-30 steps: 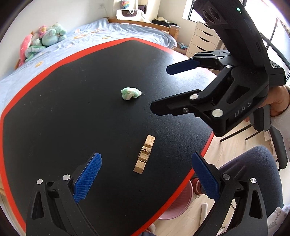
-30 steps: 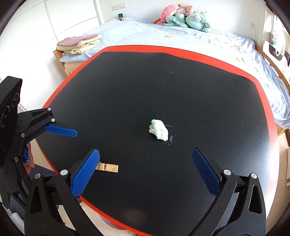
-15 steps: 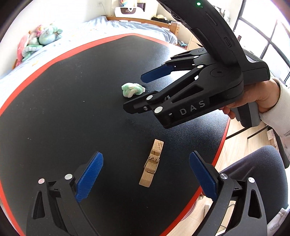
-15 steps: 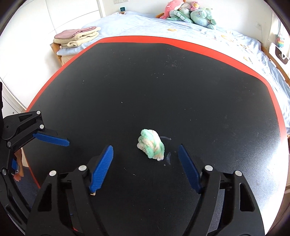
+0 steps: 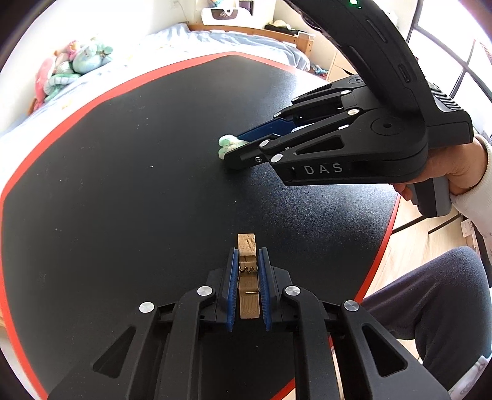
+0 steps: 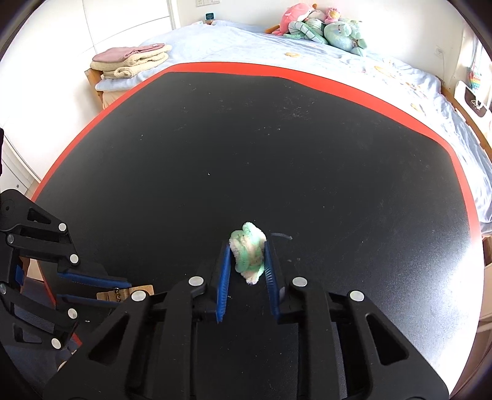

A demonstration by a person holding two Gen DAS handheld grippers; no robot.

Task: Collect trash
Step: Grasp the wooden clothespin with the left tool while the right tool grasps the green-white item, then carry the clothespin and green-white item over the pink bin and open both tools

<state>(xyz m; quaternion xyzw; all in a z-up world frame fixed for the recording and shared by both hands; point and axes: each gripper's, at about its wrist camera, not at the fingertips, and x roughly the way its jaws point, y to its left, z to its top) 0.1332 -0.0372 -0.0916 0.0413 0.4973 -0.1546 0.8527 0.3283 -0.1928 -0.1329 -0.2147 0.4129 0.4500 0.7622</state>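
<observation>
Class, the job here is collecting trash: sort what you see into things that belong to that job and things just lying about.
Part of the job:
- wooden clothespin, in left gripper
- green-white crumpled wad, in the closing right gripper

Lying about:
- stuffed toys
- folded towels
- bed

We see a bright, daylit room in both views. In the left wrist view the window (image 5: pixel 461 61) at upper right is blown out to white, and the bed (image 5: pixel 215 40) is washed pale. In the right wrist view a soft sheen lies on the counter (image 6: pixel 430 277) at right. Fisheye bending curves the counter's edge, dark corners frame each picture, and focus is sharp throughout.
</observation>
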